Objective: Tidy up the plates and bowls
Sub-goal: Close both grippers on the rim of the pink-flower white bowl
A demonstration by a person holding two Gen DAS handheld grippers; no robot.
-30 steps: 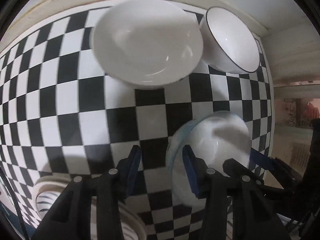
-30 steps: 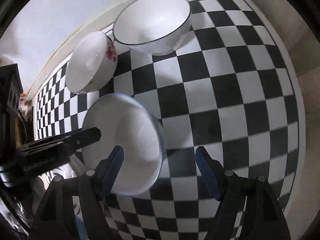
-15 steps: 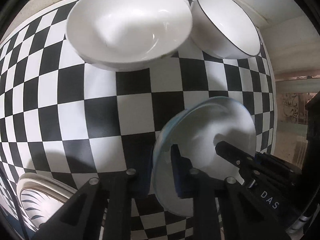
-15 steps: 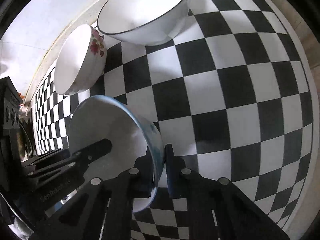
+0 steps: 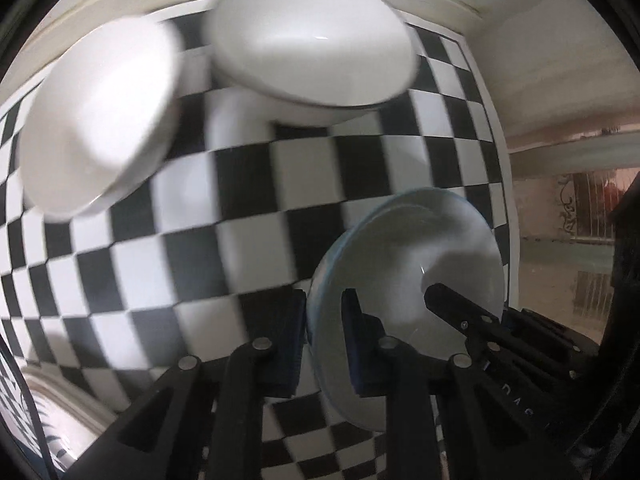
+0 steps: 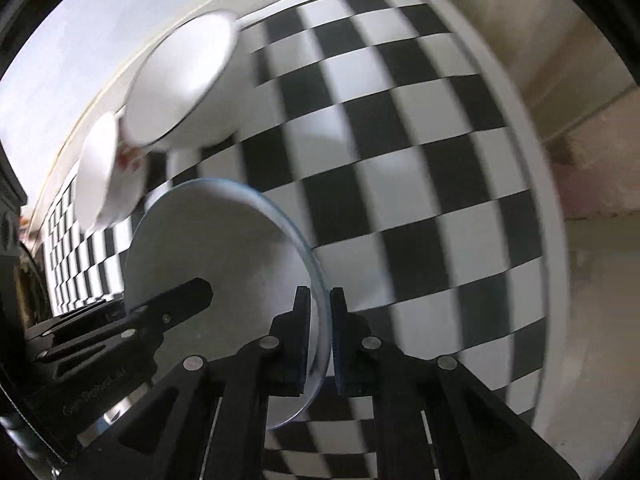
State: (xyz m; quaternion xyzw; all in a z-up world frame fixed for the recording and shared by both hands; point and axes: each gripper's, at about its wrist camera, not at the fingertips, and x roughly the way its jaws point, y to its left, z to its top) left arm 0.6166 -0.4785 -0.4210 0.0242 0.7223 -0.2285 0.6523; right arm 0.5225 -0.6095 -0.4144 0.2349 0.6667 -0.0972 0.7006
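Both grippers hold one blue-rimmed white bowl (image 5: pixel 404 264) above the checkered table. My left gripper (image 5: pixel 324 308) is shut on its left rim. My right gripper (image 6: pixel 320 304) is shut on its right rim; the bowl also shows in the right wrist view (image 6: pixel 216 248). At the back stand two white bowls: a flower-patterned one (image 5: pixel 100 120) (image 6: pixel 100 176) and a black-rimmed one (image 5: pixel 316 52) (image 6: pixel 180 84). Both are blurred by motion.
The black-and-white checkered table (image 5: pixel 248 200) ends at a pale wall at the back and an edge on the right (image 6: pixel 536 200). A striped plate (image 5: pixel 60 432) lies at the lower left near my left gripper.
Both grippers closed on the blue-rimmed bowl's opposite rims and have lifted it. The views have swung, so the back bowls have shifted and blurred.
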